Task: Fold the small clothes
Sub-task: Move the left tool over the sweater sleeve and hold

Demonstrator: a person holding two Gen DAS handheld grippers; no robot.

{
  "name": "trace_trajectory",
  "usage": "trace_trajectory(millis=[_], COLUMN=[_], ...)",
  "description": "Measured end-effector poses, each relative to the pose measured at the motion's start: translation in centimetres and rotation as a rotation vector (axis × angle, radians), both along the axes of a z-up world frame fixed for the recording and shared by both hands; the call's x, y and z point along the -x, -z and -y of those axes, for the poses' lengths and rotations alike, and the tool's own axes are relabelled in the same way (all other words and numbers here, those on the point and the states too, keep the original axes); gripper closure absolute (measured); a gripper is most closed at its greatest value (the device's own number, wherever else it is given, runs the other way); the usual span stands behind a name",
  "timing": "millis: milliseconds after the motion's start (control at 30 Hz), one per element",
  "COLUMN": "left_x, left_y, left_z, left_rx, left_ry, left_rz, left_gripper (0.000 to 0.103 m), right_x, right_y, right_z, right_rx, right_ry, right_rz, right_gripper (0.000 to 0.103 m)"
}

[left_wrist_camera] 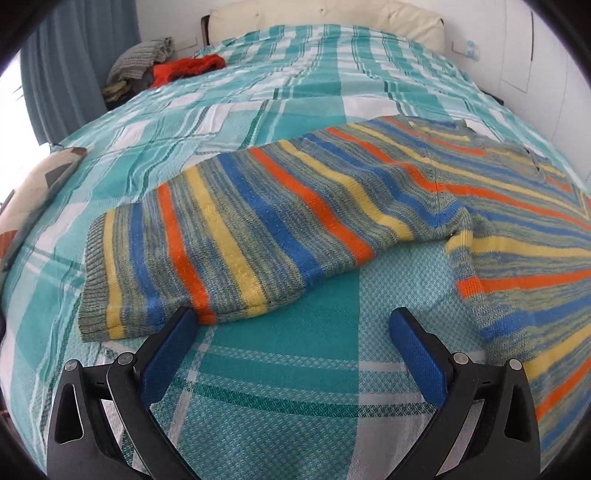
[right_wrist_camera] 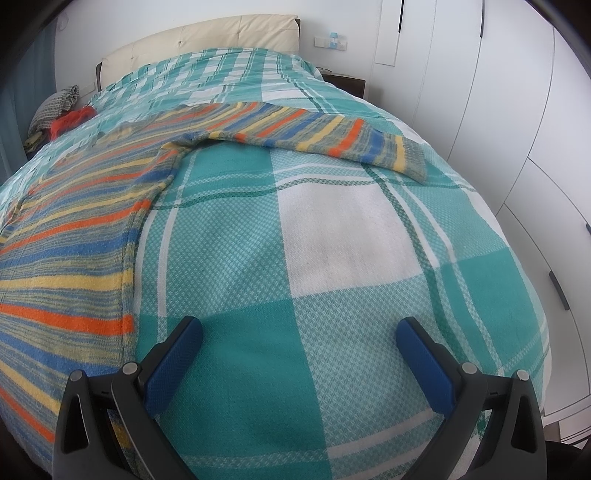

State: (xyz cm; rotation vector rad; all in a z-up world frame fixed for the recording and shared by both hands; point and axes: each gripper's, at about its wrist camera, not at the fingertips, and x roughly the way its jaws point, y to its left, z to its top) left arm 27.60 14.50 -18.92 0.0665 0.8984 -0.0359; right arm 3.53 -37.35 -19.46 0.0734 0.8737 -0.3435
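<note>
Left wrist view
Left gripper (left_wrist_camera: 293,319): jaws spread wide, nothing between them; low over the bedspread, the left fingertip (left_wrist_camera: 186,317) just at the lower edge of the sleeve.
Striped sweater (left_wrist_camera: 424,192): laid flat on the checked bedspread (left_wrist_camera: 280,369), body to the right, one sleeve (left_wrist_camera: 207,251) stretched out to the left with its ribbed cuff at the far left end.
Clothes pile (left_wrist_camera: 147,70): grey knit pieces heaped at the far left corner beside the bed, a red garment (left_wrist_camera: 184,68) spilling from it onto the bedspread.
Cushion (left_wrist_camera: 33,199): patterned, at the left edge of the bed.
Headboard (left_wrist_camera: 325,18): cream, padded, at the far end.

Right wrist view
Right gripper (right_wrist_camera: 299,332): jaws wide apart, holding nothing; above bare bedspread (right_wrist_camera: 343,240), its left fingertip (right_wrist_camera: 192,330) just beside the sweater's side edge.
Striped sweater (right_wrist_camera: 74,236): body on the left; other sleeve (right_wrist_camera: 332,136) reaching right across the bed, cuff near the right edge.
Wardrobe (right_wrist_camera: 498,110): white doors along the right wall.
Clothes pile (right_wrist_camera: 55,107): far left, by the headboard (right_wrist_camera: 207,40).
</note>
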Motion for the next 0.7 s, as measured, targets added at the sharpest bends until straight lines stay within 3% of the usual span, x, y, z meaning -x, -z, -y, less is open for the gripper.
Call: trace_trajectory(millis=[700], left_x=[0.16], left_y=[0.03], left_z=[0.28], left_rx=[-0.012], left_ry=[0.002], left_rz=[0.002], left_gripper=[0.0], right_x=[-0.6], right_y=[0.17], right_z=[-0.08], right_rx=[0.004], right_ry=[0.003], right_rz=[0.011], right_gripper=[0.0])
